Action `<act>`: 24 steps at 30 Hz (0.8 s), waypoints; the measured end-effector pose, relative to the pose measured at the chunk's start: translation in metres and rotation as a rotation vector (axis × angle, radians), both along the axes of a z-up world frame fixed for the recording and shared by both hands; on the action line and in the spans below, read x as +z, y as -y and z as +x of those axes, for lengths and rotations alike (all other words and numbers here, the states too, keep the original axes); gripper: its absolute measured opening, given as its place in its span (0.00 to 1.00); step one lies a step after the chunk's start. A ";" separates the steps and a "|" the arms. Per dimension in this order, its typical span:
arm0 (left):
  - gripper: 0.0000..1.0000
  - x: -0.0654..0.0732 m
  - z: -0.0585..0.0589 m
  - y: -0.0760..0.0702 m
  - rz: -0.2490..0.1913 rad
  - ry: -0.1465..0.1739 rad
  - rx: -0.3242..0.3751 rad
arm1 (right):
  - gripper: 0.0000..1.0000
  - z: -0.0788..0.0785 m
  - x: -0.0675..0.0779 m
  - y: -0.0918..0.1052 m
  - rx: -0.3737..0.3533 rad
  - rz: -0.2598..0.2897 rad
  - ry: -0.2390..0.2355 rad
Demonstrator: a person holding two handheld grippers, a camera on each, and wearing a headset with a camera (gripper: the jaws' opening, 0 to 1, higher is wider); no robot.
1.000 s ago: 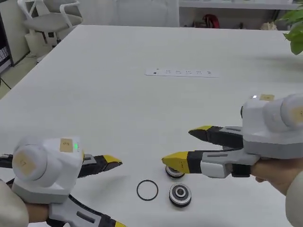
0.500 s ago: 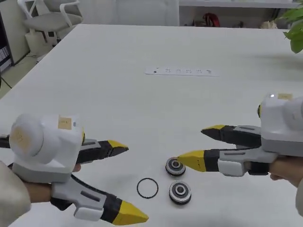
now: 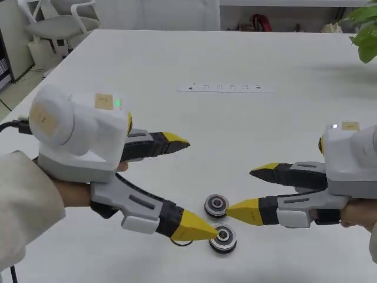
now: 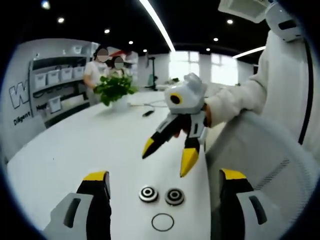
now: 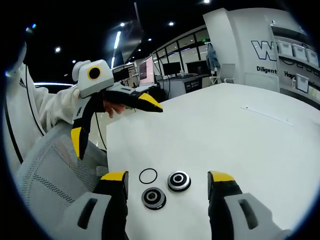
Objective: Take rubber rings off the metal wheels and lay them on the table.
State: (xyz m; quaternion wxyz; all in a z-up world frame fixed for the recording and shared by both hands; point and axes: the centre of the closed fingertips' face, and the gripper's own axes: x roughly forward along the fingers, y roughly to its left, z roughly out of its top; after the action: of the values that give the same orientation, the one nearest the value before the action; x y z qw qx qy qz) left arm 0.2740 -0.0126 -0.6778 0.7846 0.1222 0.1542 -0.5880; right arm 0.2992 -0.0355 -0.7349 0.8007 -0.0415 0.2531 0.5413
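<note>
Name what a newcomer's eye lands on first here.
Two yellow-tipped grippers, both open, face each other over the white table: the left gripper and the right gripper. Between them sit two metal wheels side by side, with a loose rubber ring lying flat beside them.

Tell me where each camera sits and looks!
Head view: on the person's head, looking down at the table, the left hand-held gripper, the right hand-held gripper, a sleeve.
Left gripper view: rides the left one, faces the right one.
Right gripper view: the reverse.
Both gripper views share the two wheels and ring, own jaws below.
</note>
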 end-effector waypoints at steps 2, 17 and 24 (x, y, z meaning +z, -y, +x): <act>0.87 0.003 0.002 0.007 0.001 0.020 -0.020 | 0.58 -0.004 -0.005 -0.001 0.020 -0.019 -0.009; 0.71 -0.031 0.003 0.023 0.009 0.029 -0.039 | 0.47 -0.022 -0.031 0.001 0.115 -0.093 -0.059; 0.62 -0.053 0.001 0.015 0.010 -0.024 -0.021 | 0.46 -0.032 -0.045 -0.001 0.154 -0.119 -0.100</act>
State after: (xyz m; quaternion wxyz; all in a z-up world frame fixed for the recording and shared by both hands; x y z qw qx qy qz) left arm 0.2754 -0.0281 -0.7305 0.7760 0.1209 0.1652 -0.5966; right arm 0.2676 -0.0342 -0.7794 0.7392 -0.0813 0.3208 0.5866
